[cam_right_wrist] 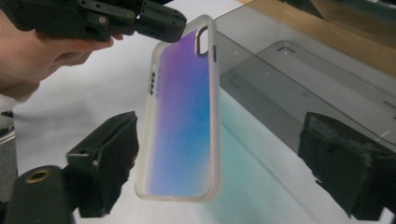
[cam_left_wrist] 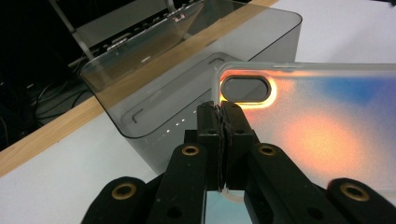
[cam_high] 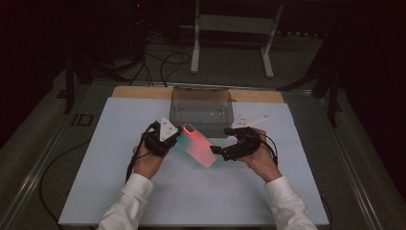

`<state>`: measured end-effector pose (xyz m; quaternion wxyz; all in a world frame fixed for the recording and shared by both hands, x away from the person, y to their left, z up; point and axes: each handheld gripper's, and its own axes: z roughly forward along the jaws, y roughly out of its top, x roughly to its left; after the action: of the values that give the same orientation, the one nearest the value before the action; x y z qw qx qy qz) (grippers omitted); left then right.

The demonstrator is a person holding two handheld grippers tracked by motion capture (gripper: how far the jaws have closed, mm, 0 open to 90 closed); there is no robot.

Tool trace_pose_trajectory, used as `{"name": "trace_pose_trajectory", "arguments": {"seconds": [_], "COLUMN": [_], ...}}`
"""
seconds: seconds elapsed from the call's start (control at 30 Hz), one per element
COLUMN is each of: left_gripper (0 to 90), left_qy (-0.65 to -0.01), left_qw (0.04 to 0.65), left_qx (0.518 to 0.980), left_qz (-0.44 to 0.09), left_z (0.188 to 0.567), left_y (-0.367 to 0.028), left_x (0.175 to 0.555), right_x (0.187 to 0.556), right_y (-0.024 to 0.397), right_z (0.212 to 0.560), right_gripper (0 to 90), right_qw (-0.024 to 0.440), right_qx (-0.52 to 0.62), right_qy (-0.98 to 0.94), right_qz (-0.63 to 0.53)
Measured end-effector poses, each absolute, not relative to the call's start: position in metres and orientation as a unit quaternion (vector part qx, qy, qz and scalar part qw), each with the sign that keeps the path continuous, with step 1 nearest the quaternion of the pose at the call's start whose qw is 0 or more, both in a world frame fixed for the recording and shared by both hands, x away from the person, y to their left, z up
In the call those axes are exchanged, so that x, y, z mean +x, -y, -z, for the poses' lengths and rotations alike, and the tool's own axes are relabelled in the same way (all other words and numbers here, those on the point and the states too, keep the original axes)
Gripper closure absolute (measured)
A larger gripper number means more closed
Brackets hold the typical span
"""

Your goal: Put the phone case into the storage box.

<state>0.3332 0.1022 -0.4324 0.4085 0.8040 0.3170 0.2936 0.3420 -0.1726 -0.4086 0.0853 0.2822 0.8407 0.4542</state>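
A translucent phone case [cam_high: 197, 144] is held in the air over the white mat, glowing pink-red in the high view and violet-blue in the right gripper view [cam_right_wrist: 184, 116]. My left gripper [cam_high: 173, 140] is shut on the case's top edge beside the camera cutout [cam_left_wrist: 246, 88]; its jaws [cam_left_wrist: 219, 109] are pressed together there. My right gripper [cam_high: 218, 151] is open at the case's lower end. Its wide-spread pads [cam_right_wrist: 112, 154] stand either side of the case without touching it. The left gripper [cam_right_wrist: 154, 21] also appears at the top of the right gripper view.
A smoky-grey translucent box [cam_high: 202, 108] stands just behind the case, near the mat's [cam_high: 119, 143] far edge, its lid raised [cam_left_wrist: 140, 51]. Beyond the mat runs a wooden table strip [cam_high: 139, 92]. Cables and a white stand [cam_high: 234, 24] lie on the floor behind.
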Motion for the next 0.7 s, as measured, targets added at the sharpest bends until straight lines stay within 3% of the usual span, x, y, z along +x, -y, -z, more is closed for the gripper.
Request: {"name": "trace_pose_trajectory", "arguments": {"seconds": [0.5, 0.7], "left_gripper": [88.6, 88.5], "left_qy": [-0.271, -0.256], "left_qw": [0.432, 0.443], "left_qx": [0.809, 0.808], "left_qz": [-0.292, -0.292], "left_z": [0.430, 0.428], "left_y": [-0.098, -0.096], "left_x": [0.326, 0.323], "right_x": [0.353, 0.357], "right_y": [0.160, 0.158], "right_z": [0.415, 0.417], "right_gripper": [14.9, 24.5], "right_qw": [0.049, 0.024], "right_qx": [0.299, 0.301], "right_qy": [-0.850, -0.854], "right_qz": [-0.431, -0.425]}}
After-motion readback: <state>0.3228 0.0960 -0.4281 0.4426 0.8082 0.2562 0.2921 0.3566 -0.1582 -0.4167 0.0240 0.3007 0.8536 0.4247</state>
